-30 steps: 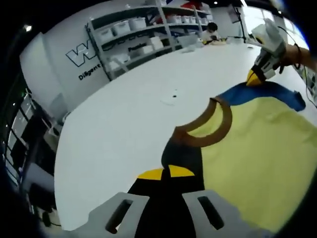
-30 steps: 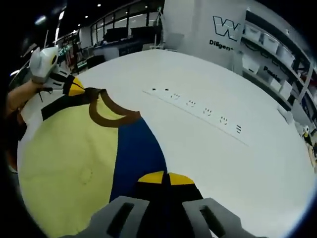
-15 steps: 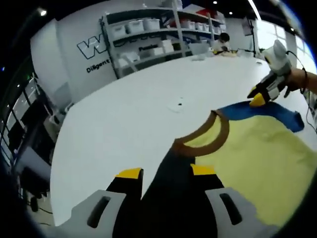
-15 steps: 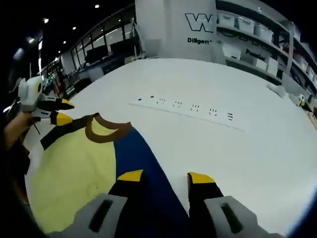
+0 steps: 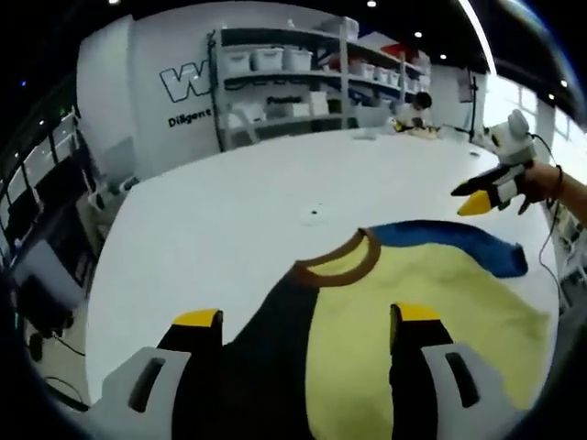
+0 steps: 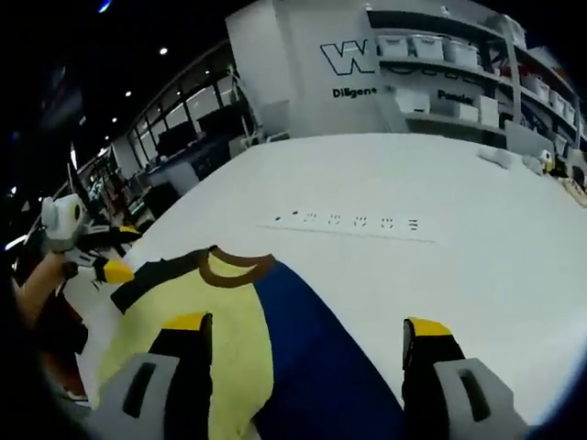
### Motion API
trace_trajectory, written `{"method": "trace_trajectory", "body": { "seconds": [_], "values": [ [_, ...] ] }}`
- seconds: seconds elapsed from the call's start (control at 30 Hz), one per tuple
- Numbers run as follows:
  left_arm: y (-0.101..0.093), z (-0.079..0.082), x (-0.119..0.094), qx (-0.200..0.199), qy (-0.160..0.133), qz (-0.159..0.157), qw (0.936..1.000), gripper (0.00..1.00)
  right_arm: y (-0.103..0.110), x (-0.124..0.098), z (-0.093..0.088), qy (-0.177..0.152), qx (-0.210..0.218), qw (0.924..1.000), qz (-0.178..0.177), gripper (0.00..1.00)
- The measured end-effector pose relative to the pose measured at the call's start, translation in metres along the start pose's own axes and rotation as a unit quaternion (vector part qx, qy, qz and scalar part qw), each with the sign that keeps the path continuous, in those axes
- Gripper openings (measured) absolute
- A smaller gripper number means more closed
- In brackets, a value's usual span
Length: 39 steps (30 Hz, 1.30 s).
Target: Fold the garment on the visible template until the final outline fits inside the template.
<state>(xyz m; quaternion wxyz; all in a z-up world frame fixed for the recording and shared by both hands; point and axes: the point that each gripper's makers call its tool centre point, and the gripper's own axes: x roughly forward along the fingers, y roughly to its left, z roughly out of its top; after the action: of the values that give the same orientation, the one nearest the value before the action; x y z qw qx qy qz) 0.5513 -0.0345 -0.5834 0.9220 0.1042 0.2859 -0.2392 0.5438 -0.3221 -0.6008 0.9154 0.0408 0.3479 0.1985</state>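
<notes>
A T-shirt lies flat on the white table (image 5: 229,211): yellow body (image 5: 394,284), brown collar (image 5: 335,264), one black sleeve (image 5: 261,353) and one blue sleeve (image 5: 459,240). My left gripper (image 5: 307,316) hovers open above the black sleeve, holding nothing. In the right gripper view the same shirt shows its yellow body (image 6: 215,316), brown collar (image 6: 237,264) and blue sleeve (image 6: 316,353), over which my right gripper (image 6: 307,324) stands open and empty. Each gripper also appears in the other's view, held by a hand: the right gripper (image 5: 481,195) past the blue sleeve, the left gripper (image 6: 117,252) by the black sleeve (image 6: 156,275).
A row of small dark marks (image 6: 353,221) is printed on the table beyond the collar, and a lone dark mark (image 5: 315,213) sits near it. Shelves with white bins (image 5: 275,78) line the far wall. A person (image 5: 417,105) sits at the table's far end.
Both grippers were shut on the sleeves a second ago; they have opened, let go and drawn back. The shirt now rests flat on the table.
</notes>
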Motion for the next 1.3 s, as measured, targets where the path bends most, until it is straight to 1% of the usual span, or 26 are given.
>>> {"method": "trace_trajectory", "body": {
  "seconds": [0.07, 0.1, 0.17, 0.23, 0.33, 0.4, 0.47, 0.6, 0.7, 0.73, 0.9, 0.93, 1.03, 1.07, 1.2, 1.27, 1.3],
  "values": [
    [-0.002, 0.002, -0.011, 0.000, -0.003, 0.001, 1.0000, 0.85, 0.004, -0.010, -0.003, 0.004, -0.001, 1.0000, 0.000, 0.88],
    [-0.003, 0.003, -0.015, -0.001, -0.007, 0.001, 1.0000, 0.87, 0.005, -0.013, -0.003, 0.003, -0.001, 1.0000, -0.001, 0.91],
    [-0.007, 0.006, -0.026, -0.001, -0.020, 0.002, 0.9998, 0.94, 0.008, -0.024, -0.005, 0.001, -0.002, 1.0000, -0.001, 0.95],
    [-0.011, 0.005, -0.036, -0.002, -0.024, 0.003, 0.9997, 0.99, 0.010, -0.034, -0.006, -0.002, -0.003, 1.0000, -0.001, 0.98],
    [-0.021, 0.002, -0.048, -0.003, -0.026, -0.011, 0.9996, 0.99, 0.014, -0.049, -0.008, -0.004, -0.013, 0.9999, -0.002, 0.99],
    [-0.024, 0.000, -0.057, 0.002, -0.023, -0.010, 0.9997, 0.99, 0.017, -0.059, -0.010, -0.005, -0.032, 0.9995, -0.002, 0.99],
    [-0.026, -0.002, -0.066, 0.006, -0.023, -0.008, 0.9997, 0.99, 0.015, -0.065, -0.012, 0.003, -0.048, 0.9988, -0.007, 0.99],
    [-0.031, -0.002, -0.086, 0.011, -0.037, -0.007, 0.9992, 0.99, 0.015, -0.083, -0.022, 0.010, -0.062, 0.9980, -0.011, 0.99],
    [-0.033, -0.005, -0.095, 0.009, -0.039, -0.009, 0.9991, 0.99, 0.011, -0.093, -0.030, 0.017, -0.062, 0.9978, -0.015, 0.99],
    [-0.033, -0.006, -0.100, 0.007, -0.039, -0.010, 0.9992, 0.99, 0.007, -0.099, -0.036, 0.023, -0.061, 0.9976, -0.022, 0.99],
    [-0.035, -0.008, -0.118, 0.015, -0.050, -0.003, 0.9986, 0.99, -0.007, -0.115, -0.054, 0.034, -0.058, 0.9967, -0.046, 0.99],
    [-0.036, -0.009, -0.121, 0.016, -0.051, -0.002, 0.9986, 0.99, -0.012, -0.119, -0.059, 0.034, -0.054, 0.9964, -0.056, 0.99],
    [-0.041, -0.012, -0.125, 0.025, -0.048, -0.006, 0.9985, 0.99, -0.018, -0.127, -0.069, 0.036, -0.050, 0.9959, -0.066, 0.98],
    [-0.043, -0.014, -0.127, 0.031, -0.045, -0.011, 0.9984, 0.99, -0.021, -0.130, -0.075, 0.039, -0.044, 0.9958, -0.069, 0.98],
    [-0.046, -0.022, -0.136, 0.031, -0.044, -0.010, 0.9985, 0.99, -0.031, -0.139, -0.098, 0.051, -0.014, 0.9954, -0.080, 0.95],
    [-0.049, -0.027, -0.140, 0.030, -0.043, -0.011, 0.9986, 0.99, -0.035, -0.142, -0.107, 0.052, -0.009, 0.9950, -0.084, 0.93],
    [-0.050, -0.029, -0.142, 0.030, -0.043, -0.011, 0.9986, 0.99, -0.039, -0.145, -0.116, 0.062, 0.000, 0.9936, -0.095, 0.93]
  ]
}}
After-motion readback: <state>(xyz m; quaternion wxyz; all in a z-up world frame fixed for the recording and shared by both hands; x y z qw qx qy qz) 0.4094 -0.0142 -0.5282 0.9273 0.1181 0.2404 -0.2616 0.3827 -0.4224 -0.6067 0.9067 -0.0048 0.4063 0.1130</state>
